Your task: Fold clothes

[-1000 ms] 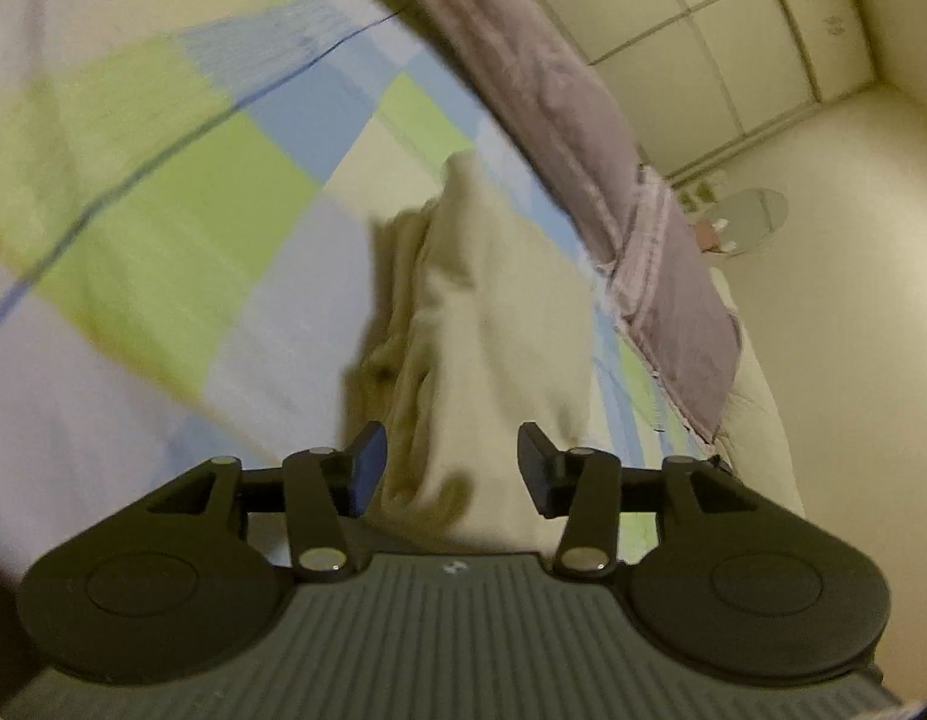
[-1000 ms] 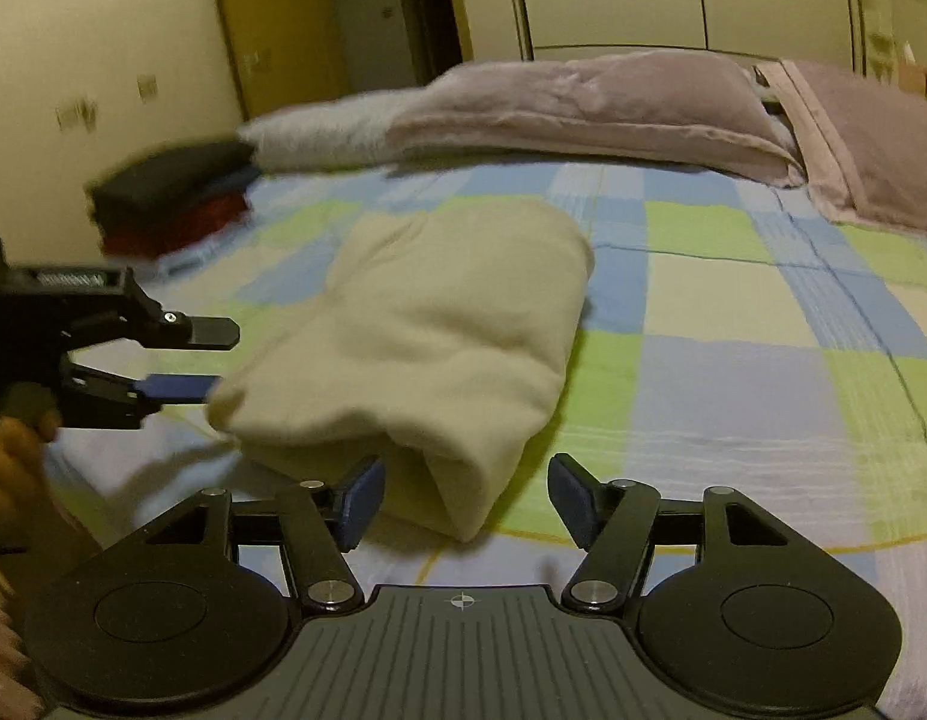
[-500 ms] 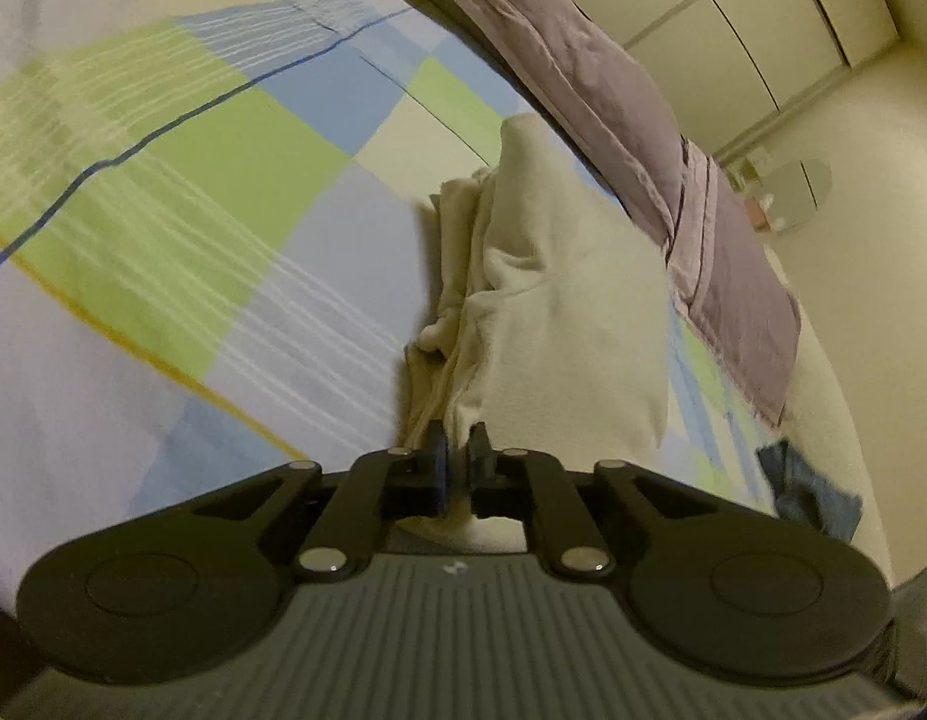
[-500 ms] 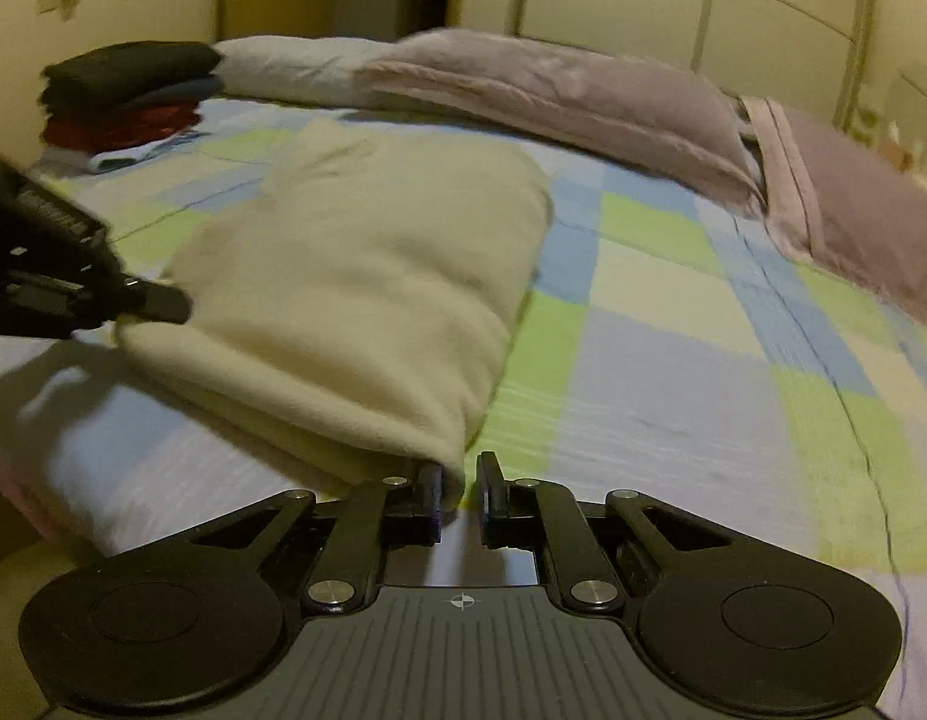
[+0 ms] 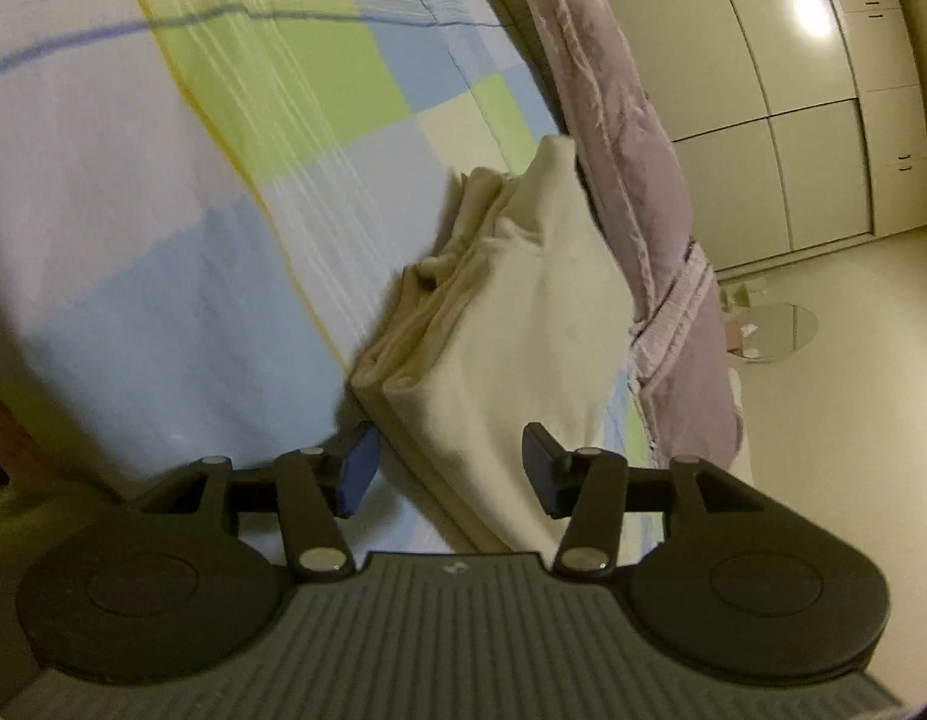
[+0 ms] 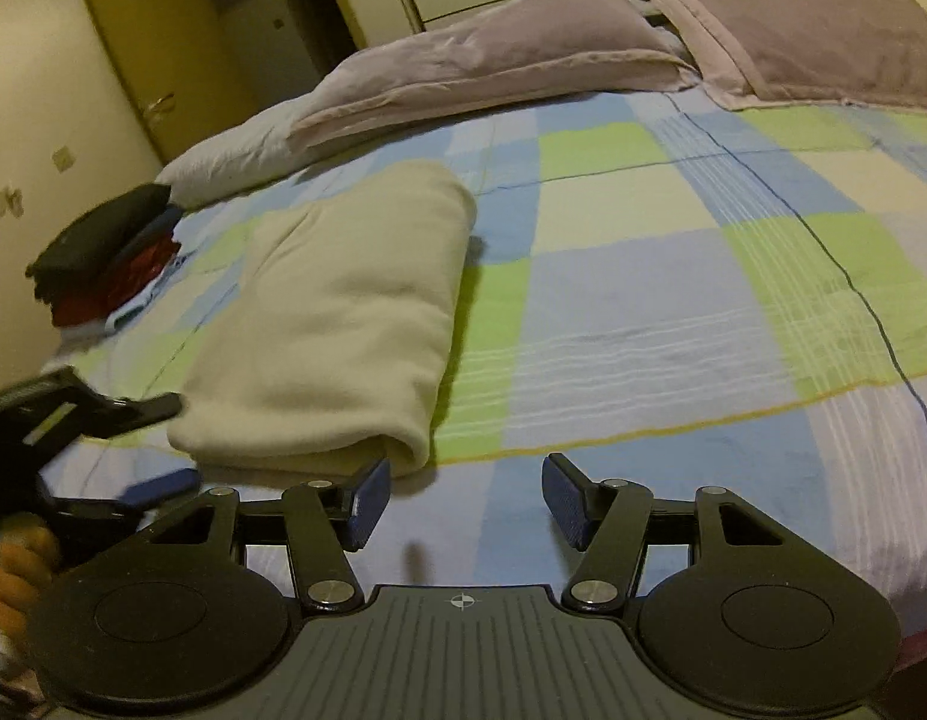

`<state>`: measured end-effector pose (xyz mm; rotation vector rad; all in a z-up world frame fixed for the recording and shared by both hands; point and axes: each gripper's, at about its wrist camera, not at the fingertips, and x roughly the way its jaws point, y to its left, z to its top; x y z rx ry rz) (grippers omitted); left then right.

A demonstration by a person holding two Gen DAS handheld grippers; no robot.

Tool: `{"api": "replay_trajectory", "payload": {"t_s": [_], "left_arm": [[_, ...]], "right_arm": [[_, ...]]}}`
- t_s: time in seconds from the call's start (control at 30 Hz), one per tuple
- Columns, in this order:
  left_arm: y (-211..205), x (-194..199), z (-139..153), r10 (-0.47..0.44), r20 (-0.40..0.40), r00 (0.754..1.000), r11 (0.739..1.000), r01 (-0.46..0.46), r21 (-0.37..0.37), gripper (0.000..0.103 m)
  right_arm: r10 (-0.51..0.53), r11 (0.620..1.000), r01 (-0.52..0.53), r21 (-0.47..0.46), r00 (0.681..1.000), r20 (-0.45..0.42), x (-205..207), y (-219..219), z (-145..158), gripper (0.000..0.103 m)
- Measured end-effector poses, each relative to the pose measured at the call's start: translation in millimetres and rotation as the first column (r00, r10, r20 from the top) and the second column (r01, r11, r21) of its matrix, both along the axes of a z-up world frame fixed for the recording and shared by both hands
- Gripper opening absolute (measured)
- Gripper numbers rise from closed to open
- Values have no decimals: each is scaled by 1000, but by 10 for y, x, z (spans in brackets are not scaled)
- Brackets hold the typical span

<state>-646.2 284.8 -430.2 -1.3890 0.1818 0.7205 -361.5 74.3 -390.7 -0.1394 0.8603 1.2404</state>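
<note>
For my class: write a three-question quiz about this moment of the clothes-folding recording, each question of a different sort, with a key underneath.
1. True or false: the right gripper is clamped on the cream garment.
2. Where does the stack of dark and red clothes lie? A) on the purple pillows B) near the bed's edge, beyond the cream garment C) on the floor
3. Fill in: the left gripper has its jaws ____ around the garment's near end.

Key: 1 false, both jaws stand open, just short of the fold. 2 B. 3 open.
</note>
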Motion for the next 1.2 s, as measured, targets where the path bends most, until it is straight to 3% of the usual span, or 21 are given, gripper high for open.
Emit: {"api": "replay_trajectory", "payload": {"t_s": [0.13, 0.2, 0.4, 0.53, 0.57, 0.63, 0.77, 0.83, 0.93, 1.0, 1.13, 1.2], "left_arm": [[13, 151, -22, 31, -44, 999, 1000, -31, -2, 37], [31, 185, -18, 48, -71, 996, 999, -48, 0, 8], [441, -43, 327, 74, -79, 994, 986, -61, 155, 6], [870, -205, 428, 60, -122, 991, 974, -31, 224, 8], [1020, -246, 416, 48, -145, 988, 973, -14, 231, 8], [1148, -329, 255, 26, -117, 993, 988, -8, 153, 11], [1024, -486, 21, 54, -17, 998, 997, -53, 60, 41], [860, -507, -83, 84, 56, 995, 996, -85, 15, 47], [774, -421, -165, 110, 74, 991, 994, -111, 13, 45], [853, -342, -151, 120, 58, 991, 992, -121, 28, 30], [1071, -303, -168, 108, 39, 993, 994, -109, 9, 18], [1146, -285, -167, 82, 22, 996, 996, -83, 14, 13]], "right_arm": [[-21, 1000, 21, 4, 1000, -9, 48, -64, 42, 60], [-33, 999, 33, -2, 999, -26, 89, -61, 21, 60], [-28, 998, 33, 44, 994, -108, 382, 49, 81, 60], [-20, 997, 37, 68, 972, -233, 700, 184, 107, 60], [-16, 997, 35, 66, 962, -272, 750, 220, 70, 60], [-7, 997, 31, 64, 937, -348, 850, 291, -3, 60], [14, 997, 27, 79, 878, -478, 984, 426, -175, 62], [17, 993, 47, 106, 844, -536, 1070, 528, -237, 71], [1, 983, 111, 145, 789, -614, 1221, 767, -327, 73], [-16, 976, 156, 152, 747, -664, 1325, 987, -400, 73], [-28, 960, 226, 164, 662, -749, 1472, 1474, -582, 74], [-19, 961, 219, 168, 661, -750, 1530, 1682, -617, 73]]}}
